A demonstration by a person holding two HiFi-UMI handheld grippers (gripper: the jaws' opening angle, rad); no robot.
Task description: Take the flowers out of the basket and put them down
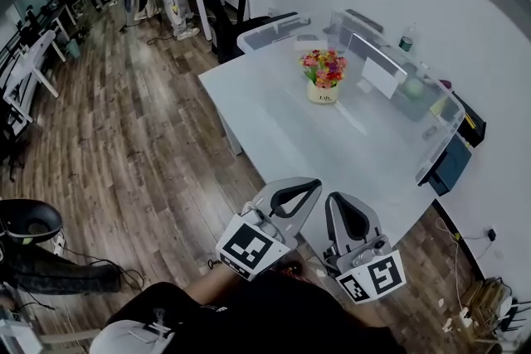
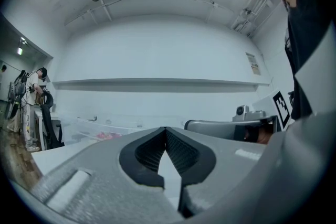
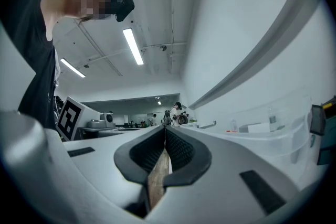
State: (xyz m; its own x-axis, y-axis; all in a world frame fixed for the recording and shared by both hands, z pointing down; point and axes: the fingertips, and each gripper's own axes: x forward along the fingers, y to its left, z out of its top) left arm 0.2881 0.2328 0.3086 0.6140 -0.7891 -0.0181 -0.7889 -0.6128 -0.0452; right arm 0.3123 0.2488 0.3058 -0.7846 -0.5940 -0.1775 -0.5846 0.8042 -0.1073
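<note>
The left hand-held gripper (image 1: 309, 186) and right hand-held gripper (image 1: 338, 203) are seen closed, nothing gripped, near the surface (image 1: 282, 128) edge; the flowers (image 1: 323, 66) are seated in the basket (image 1: 323, 93), well apart.

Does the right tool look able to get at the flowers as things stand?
Probably not yet: the flowers stand far across the table from the right tool, which is shut. Nothing lies between them, so the way looks free.
</note>
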